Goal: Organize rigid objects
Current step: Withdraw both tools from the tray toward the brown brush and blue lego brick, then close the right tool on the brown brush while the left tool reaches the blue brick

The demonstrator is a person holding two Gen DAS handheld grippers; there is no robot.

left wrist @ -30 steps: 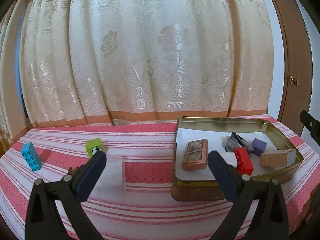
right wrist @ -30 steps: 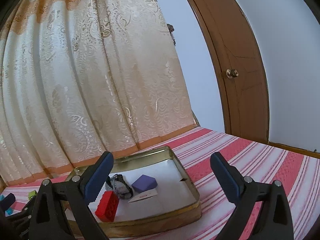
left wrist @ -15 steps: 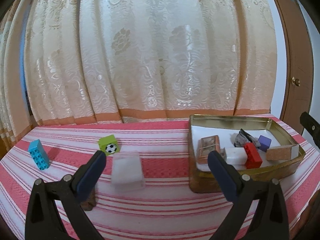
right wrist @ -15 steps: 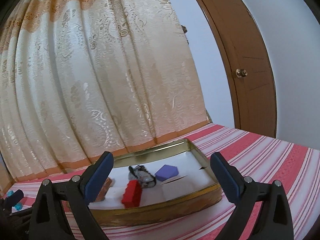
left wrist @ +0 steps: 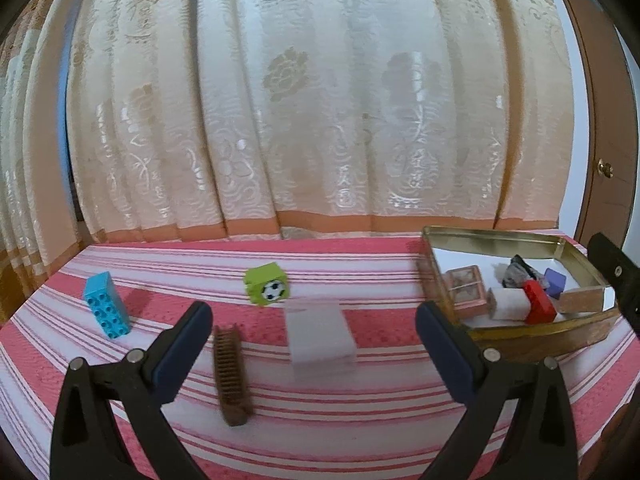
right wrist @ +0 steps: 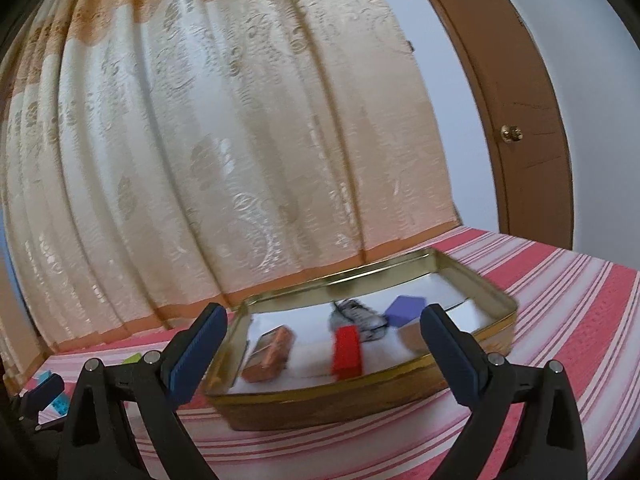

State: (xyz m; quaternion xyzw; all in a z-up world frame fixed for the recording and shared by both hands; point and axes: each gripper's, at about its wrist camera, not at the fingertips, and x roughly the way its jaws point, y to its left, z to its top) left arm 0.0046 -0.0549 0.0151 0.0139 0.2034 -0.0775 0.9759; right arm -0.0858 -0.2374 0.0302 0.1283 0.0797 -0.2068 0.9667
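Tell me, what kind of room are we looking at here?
Most likely a room in a home. A long patterned curtain hangs behind a surface covered in a red and white striped cloth, a wooden door with a round knob stands at the right, and toy blocks sit beside a metal tin.

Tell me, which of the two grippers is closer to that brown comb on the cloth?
The left gripper: the brown comb lies just ahead, by its left finger. The right gripper faces the gold tin, away from the comb.
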